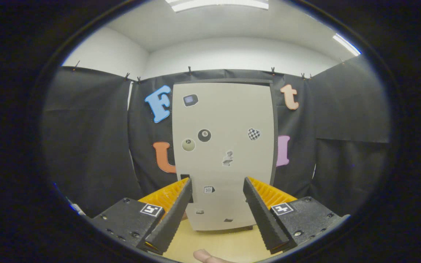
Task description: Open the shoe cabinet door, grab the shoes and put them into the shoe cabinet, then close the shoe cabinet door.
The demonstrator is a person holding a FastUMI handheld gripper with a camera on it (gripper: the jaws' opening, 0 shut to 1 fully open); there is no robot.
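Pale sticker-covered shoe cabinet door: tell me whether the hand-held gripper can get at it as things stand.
Probably yes. The hand-held gripper is open, its fingers pointing at the closed pale sticker-covered shoe cabinet door, with only bare wooden floor between them.

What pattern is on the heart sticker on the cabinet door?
Black-and-white checks; the heart sticker on the shoe cabinet door shows best in the gripper view.

One shoe cabinet [225, 120] stands ahead, its single door [232, 109] closed and carrying eight stickers [204, 135]. One hand-held gripper [217, 184] shows two fingers [174, 215], set apart on nothing. One fingertip [205, 256] of a person lies below them.
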